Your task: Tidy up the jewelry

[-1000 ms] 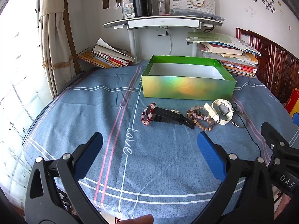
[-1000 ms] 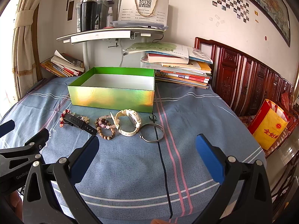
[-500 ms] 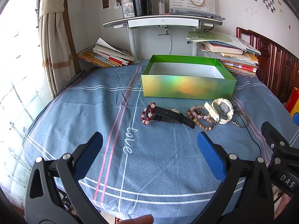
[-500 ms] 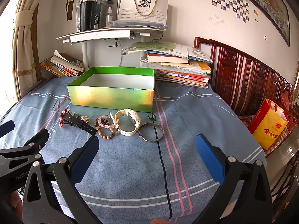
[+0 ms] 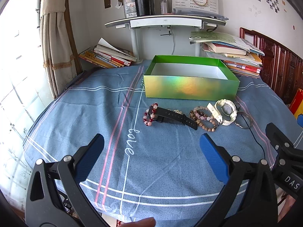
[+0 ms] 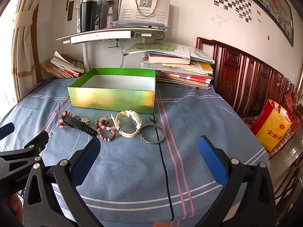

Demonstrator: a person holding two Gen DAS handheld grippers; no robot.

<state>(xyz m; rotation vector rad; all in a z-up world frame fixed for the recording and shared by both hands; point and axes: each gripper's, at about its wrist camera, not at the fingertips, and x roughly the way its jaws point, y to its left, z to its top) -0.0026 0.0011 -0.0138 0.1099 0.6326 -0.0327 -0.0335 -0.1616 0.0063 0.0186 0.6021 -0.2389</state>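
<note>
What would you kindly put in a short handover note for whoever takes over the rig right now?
Left claw: open, empty, above the blue cloth.
Right claw: open, empty, also short of the jewelry.
Green box: looks empty from here.
In a row in front of it: red bead bracelet, black watch, brown bead bracelets, white watch, metal bangle, small dark ring.
Done: nothing boxed.
Left: presumably move every piece into the box.
</note>
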